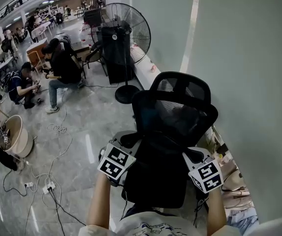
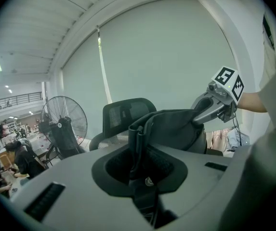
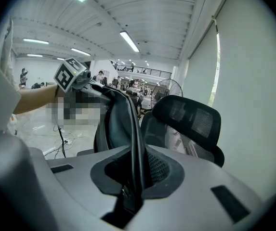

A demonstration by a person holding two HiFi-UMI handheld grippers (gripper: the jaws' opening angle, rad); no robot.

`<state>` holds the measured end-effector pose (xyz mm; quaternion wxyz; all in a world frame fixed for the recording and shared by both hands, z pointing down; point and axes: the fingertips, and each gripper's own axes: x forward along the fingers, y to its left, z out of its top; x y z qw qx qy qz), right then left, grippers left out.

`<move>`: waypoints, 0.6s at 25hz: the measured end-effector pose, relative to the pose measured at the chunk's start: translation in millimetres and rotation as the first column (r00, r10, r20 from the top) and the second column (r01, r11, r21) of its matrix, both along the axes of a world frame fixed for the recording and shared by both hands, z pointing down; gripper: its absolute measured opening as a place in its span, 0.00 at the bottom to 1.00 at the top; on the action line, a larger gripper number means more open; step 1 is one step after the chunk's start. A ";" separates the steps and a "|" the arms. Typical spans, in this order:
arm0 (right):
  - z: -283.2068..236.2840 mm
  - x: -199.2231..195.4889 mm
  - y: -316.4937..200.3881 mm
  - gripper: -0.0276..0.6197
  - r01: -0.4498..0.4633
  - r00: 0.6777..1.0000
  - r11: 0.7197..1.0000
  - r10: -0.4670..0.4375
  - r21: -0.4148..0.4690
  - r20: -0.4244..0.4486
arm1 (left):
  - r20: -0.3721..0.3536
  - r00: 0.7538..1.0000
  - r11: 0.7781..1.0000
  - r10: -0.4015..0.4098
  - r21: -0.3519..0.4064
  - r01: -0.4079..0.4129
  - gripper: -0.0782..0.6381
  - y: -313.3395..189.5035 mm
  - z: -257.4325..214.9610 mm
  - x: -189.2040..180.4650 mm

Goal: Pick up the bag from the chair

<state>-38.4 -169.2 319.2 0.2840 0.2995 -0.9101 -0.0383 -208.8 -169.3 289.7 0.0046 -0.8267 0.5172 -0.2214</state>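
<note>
While the left gripper at lower left is pinching one top edge of the black bag, which is hanging low-centre before the chair, the right gripper is clamping the other; it is looking soft and saggy.

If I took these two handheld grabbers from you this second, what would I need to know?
Left gripper: shut on one edge of the black bag.
Right gripper: shut on the bag's opposite edge.
Position: the bag is stretched between both grippers, just in front of the black mesh office chair.
Done: the bag is gripped on both sides.
Left: whether it has cleared the seat cannot be told from these views, so probably raise it and bring it away from the chair.
</note>
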 end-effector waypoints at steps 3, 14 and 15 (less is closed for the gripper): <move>-1.5 -0.2 -0.3 0.13 -0.007 1.000 1.000 0.007 -0.001 0.000 | 0.003 1.000 1.000 0.004 0.001 -0.004 0.19 -0.6 -1.7 -0.1; 2.5 5.4 1.2 0.13 -0.021 1.000 1.000 0.021 -0.005 -0.007 | -0.004 1.000 1.000 0.012 -0.003 -0.012 0.19 -0.2 3.6 5.3; 2.1 4.9 1.5 0.13 -0.022 1.000 1.000 0.022 -0.006 -0.007 | -0.004 1.000 1.000 0.014 -0.003 -0.014 0.19 -0.1 3.2 4.8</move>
